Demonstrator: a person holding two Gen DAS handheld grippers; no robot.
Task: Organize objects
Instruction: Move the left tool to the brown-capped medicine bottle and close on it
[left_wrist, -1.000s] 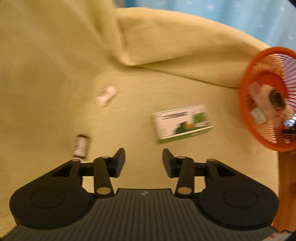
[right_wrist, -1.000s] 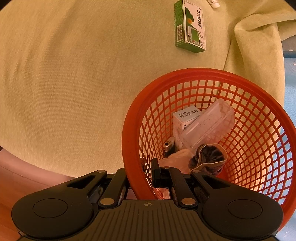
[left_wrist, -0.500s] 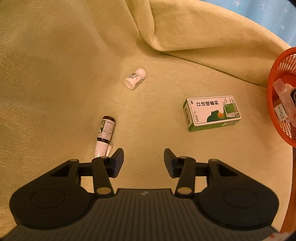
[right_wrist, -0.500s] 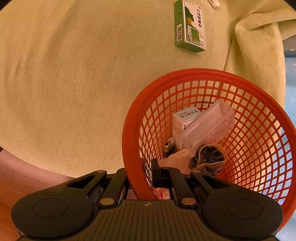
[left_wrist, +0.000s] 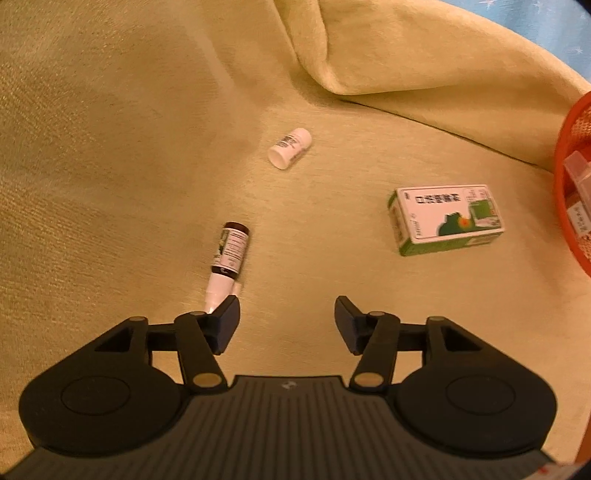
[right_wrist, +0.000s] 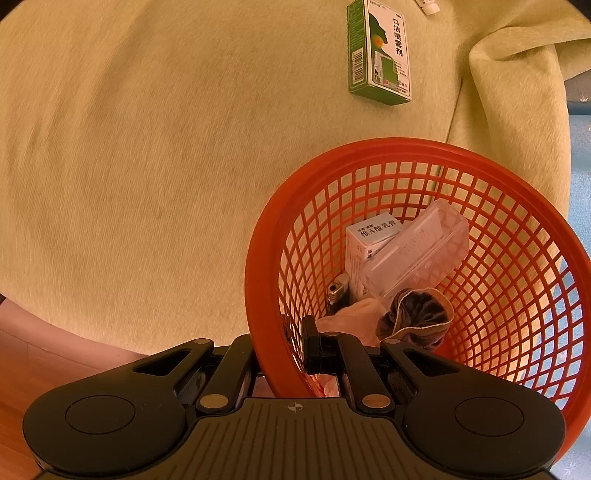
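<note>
While my right claw pinches the basket rim, my left claw gapes empty by the spray bottle: light, slick, best gripped across its labelled body

Left wrist view: looks down and forward over the yellow-green cloth, moderately near. Right wrist view: close over the orange basket rim. Shared: green-and-white box, at 2 o'clock left, 12 o'clock right; basket.
</note>
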